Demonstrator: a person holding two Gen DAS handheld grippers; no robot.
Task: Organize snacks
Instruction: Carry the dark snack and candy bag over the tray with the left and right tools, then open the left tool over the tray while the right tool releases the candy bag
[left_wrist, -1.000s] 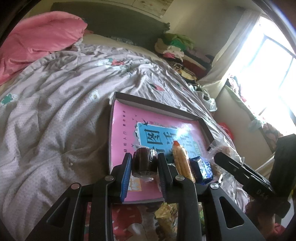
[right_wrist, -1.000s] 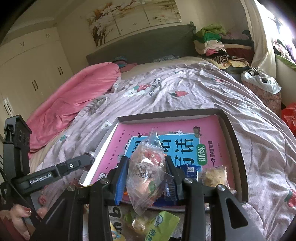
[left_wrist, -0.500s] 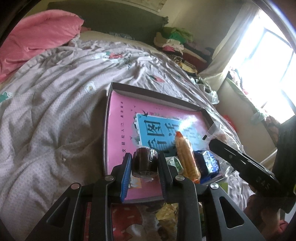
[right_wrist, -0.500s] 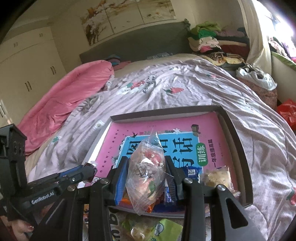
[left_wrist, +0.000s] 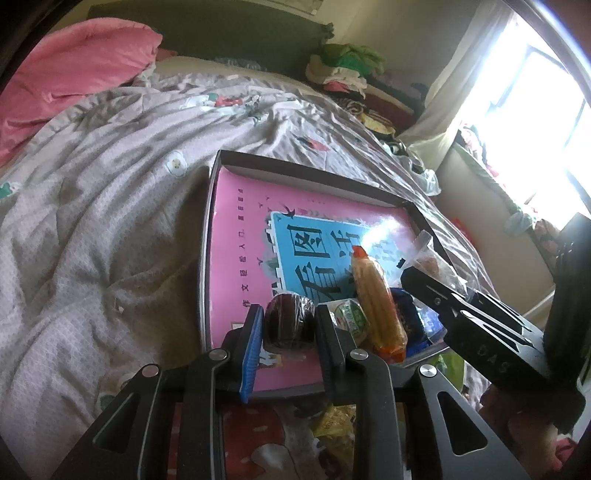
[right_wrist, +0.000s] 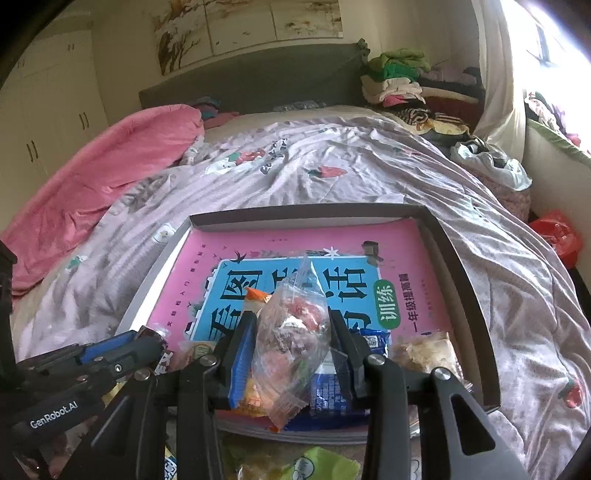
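Snacks sit in a shallow box (right_wrist: 458, 258) on the bed, on top of a pink book (left_wrist: 240, 258) that lies flat inside it. The left gripper (left_wrist: 288, 326) squeezes a round dark snack (left_wrist: 290, 319) in clear wrap, held over the near left part of the book. Just to its right lie a small green and white pack (left_wrist: 351, 315), a long orange stick snack (left_wrist: 376, 299) and a blue packet (left_wrist: 410, 317). The right gripper (right_wrist: 291, 343) pinches a clear bag of snacks (right_wrist: 291, 343) with red and pink bits inside, and the bag's top sticks up past the fingers. Below that bag the blue packet and the orange stick snack crowd the near edge of the box, so the spot under it is full. A pale crumbly snack (right_wrist: 424, 350) in clear wrap lies to the right of the right gripper. More packs, yellow and green (right_wrist: 321, 465), lie outside the box, close under both tools. Far ahead are a pink blanket (right_wrist: 110, 177) and a pile of clothes (right_wrist: 399, 77).
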